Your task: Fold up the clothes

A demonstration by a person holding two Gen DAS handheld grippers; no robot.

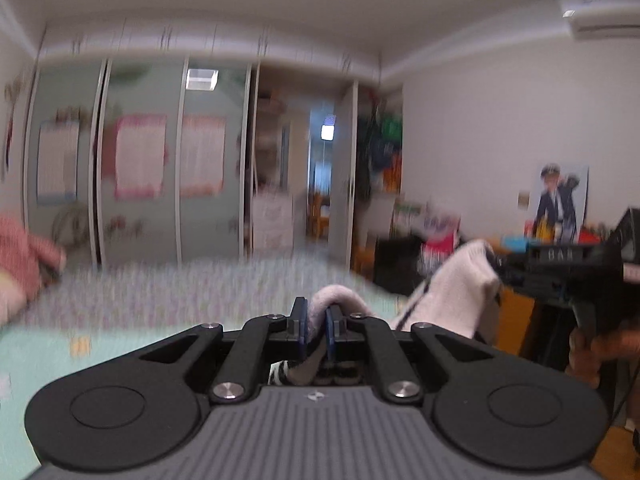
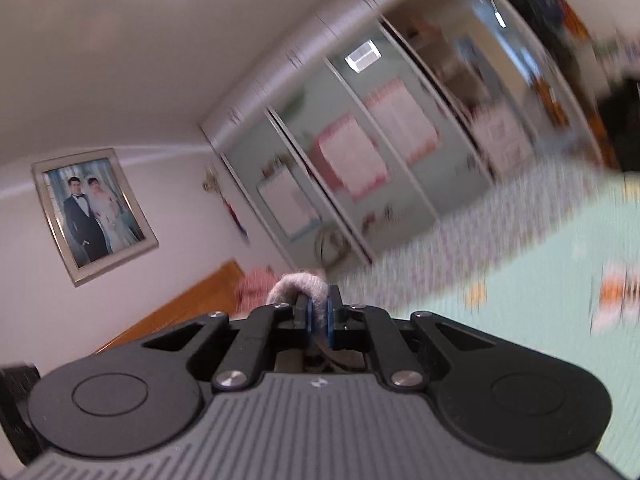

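pale garment (image 1: 452,288) edge, blurry, pinched by left tool (image 1: 316,332) and right tool (image 2: 319,316) above bed (image 1: 160,312).

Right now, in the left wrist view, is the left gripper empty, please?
No, the left gripper is shut on a fold of pale knitted garment pinched between its blue pads.

A bed (image 1: 120,344) carries the work, covered by a pale mint sheet with small orange and white printed motifs; its far part shows a fine speckled floral pattern, blurred in both views. On it, at the left edge of the left wrist view, lies a pink bundle of fabric (image 1: 24,256). A wooden headboard (image 2: 192,300) borders it.
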